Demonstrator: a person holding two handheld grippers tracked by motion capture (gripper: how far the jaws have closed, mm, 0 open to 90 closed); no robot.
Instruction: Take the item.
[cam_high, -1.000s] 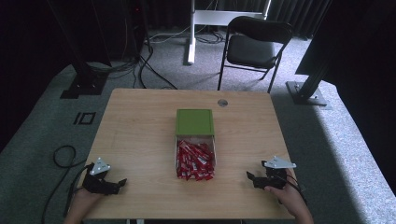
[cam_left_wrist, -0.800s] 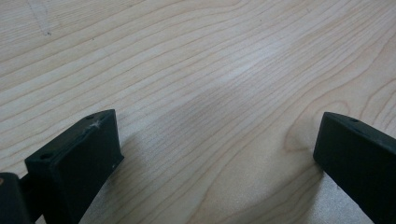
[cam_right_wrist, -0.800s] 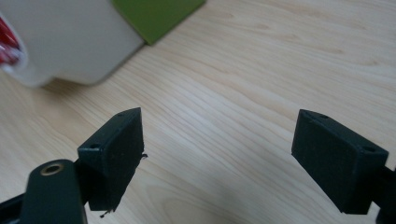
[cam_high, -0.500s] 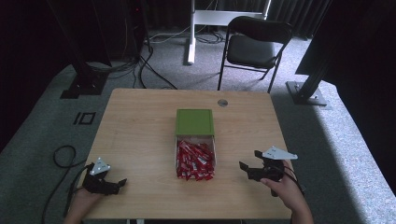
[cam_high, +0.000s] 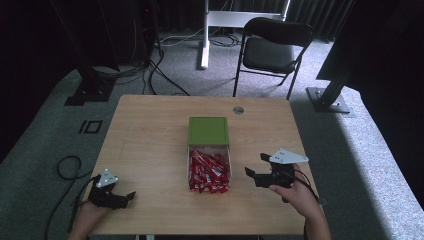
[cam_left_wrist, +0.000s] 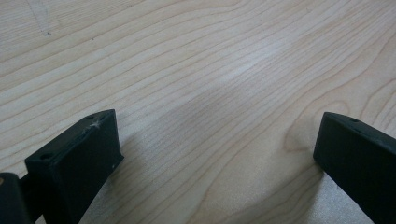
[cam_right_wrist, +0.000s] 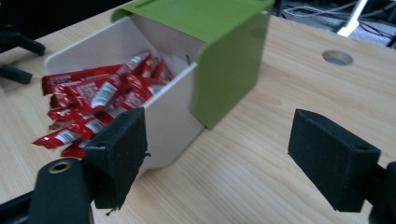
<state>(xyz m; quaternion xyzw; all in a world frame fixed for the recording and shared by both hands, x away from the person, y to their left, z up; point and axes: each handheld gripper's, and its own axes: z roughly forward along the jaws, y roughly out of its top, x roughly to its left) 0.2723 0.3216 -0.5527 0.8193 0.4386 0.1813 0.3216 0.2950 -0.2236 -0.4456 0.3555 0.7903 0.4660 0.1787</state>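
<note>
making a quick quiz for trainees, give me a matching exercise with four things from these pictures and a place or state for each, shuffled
Things:
1. left gripper
2. right gripper
3. red packets
4. green lid

Places or states:
A. heaped in the open white box
B. covering the far part of the box
C. open, jaws pointed at the box from its right side
D. open, near the table's near left corner, over bare wood

Pairs: 1-D, 2-C, 3-A, 4-B
</note>
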